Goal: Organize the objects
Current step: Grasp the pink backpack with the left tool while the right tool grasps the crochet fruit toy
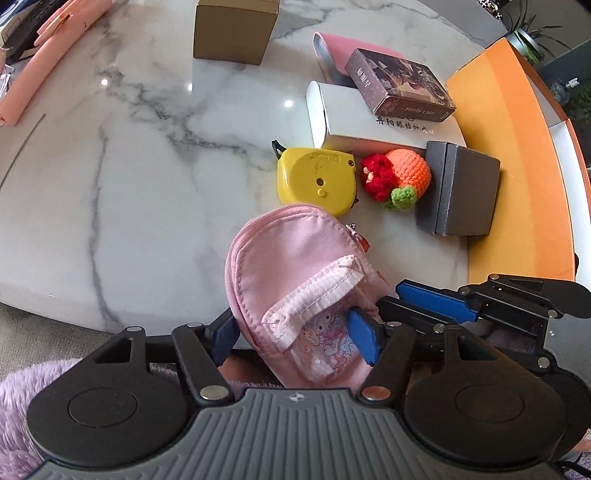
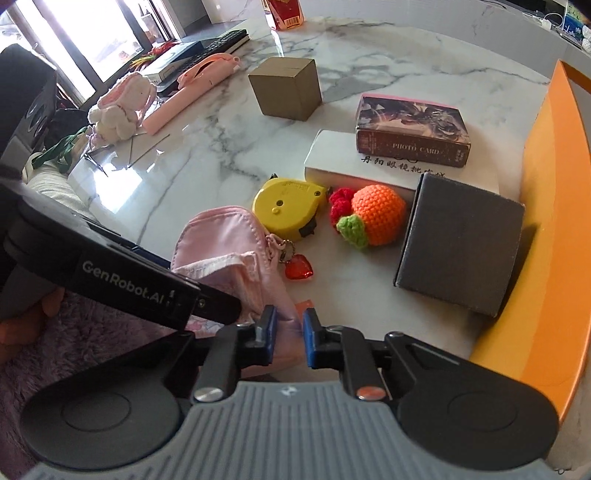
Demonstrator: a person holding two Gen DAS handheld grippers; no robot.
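Nearest the lens, the left gripper (image 1: pixel 293 334) is standing with its jaws wide on either side of the pink mini backpack (image 1: pixel 295 280), the blue pads flanking the bag's front pocket without visibly pressing it. Just beside it, the right gripper (image 2: pixel 290 338) is sitting with its jaws drawn narrow on a fold of the same backpack's pink fabric at the bag's lower corner. Under both tools a purple fuzzy sleeve (image 1: pixel 22 391) is showing at the table edge.

The backpack is lying flat at the near rim of the marble table (image 1: pixel 129 166), and a red heart charm (image 2: pixel 299 269) is hanging from its zipper on the right side. Just beyond the backpack a yellow tape measure (image 1: pixel 317 181) is lying flat, touching or nearly touching the bag's top. To the right of the tape measure a crocheted orange fruit (image 1: pixel 408 171) with red and green parts is resting, and beyond that a grey box (image 1: pixel 461 192) is lying against an orange tray (image 1: pixel 517 147).

Behind the tape measure a white case (image 1: pixel 369 122) is carrying a dark photo card box (image 1: pixel 399 85) on top. Farther back, well apart from the backpack, a brown cardboard box (image 1: pixel 234 29) is standing upright, and pink items (image 1: pixel 40 62) are lying along the far left rim
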